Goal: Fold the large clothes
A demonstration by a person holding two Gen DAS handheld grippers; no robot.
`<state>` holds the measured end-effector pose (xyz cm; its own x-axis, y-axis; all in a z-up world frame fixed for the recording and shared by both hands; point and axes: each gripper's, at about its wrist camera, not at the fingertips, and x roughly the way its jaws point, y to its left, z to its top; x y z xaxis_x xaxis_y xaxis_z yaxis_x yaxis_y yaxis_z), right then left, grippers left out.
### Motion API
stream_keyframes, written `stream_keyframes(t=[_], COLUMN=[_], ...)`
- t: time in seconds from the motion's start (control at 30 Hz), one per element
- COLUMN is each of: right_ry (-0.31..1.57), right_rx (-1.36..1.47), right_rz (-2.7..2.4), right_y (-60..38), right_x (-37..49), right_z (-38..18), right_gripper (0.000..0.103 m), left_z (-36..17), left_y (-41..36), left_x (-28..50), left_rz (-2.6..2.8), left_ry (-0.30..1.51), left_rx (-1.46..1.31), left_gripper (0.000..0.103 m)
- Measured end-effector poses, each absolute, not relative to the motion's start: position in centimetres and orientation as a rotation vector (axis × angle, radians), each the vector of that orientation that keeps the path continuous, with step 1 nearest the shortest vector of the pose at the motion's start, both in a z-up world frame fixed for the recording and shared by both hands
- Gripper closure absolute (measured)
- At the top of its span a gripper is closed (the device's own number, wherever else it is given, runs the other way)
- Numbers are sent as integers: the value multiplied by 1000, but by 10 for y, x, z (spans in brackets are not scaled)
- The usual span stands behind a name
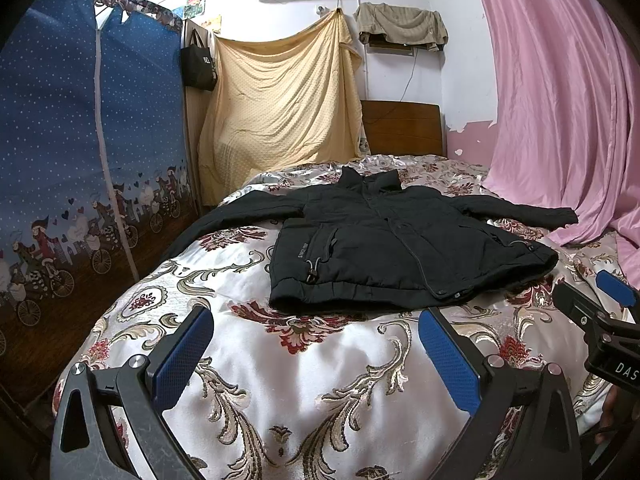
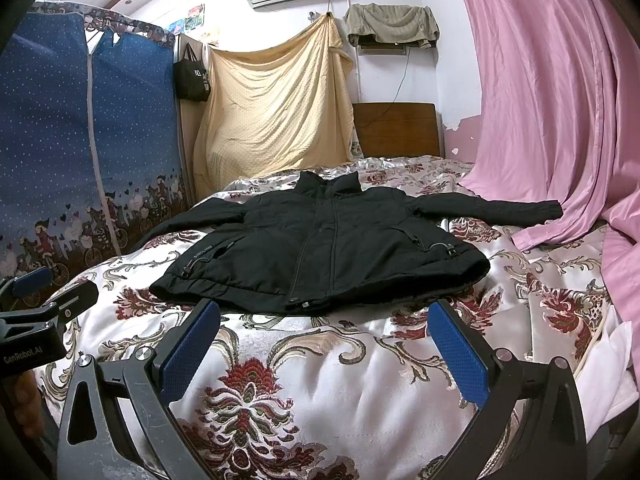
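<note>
black jacket [image 2: 324, 248] lies flat, collar away, sleeves spread sideways; left tool [image 1: 316, 344] and right tool [image 2: 324, 336] wide open, empty

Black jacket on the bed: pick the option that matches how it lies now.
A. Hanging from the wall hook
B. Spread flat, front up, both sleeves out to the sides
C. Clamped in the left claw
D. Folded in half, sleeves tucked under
B. The black jacket lies flat on the bedspread, zipper up, sleeves spread out, while the left claw and right claw hover open short of its hem.
</note>
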<state>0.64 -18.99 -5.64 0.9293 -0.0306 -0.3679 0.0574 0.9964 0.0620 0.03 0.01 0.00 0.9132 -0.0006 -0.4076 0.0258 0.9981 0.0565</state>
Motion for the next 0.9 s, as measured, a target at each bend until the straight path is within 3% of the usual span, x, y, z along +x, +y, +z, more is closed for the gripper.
stream_keyframes(t=[0.9], right_ry=[379], right_rx=[73], right_rz=[-44], right_y=[-189], right_x=[6], right_z=[-58], right_gripper=[1], left_z=[0], left_y=[0], left_x=[0], left_rz=[-13], left_ry=[420], left_rx=[62], left_gripper=[0])
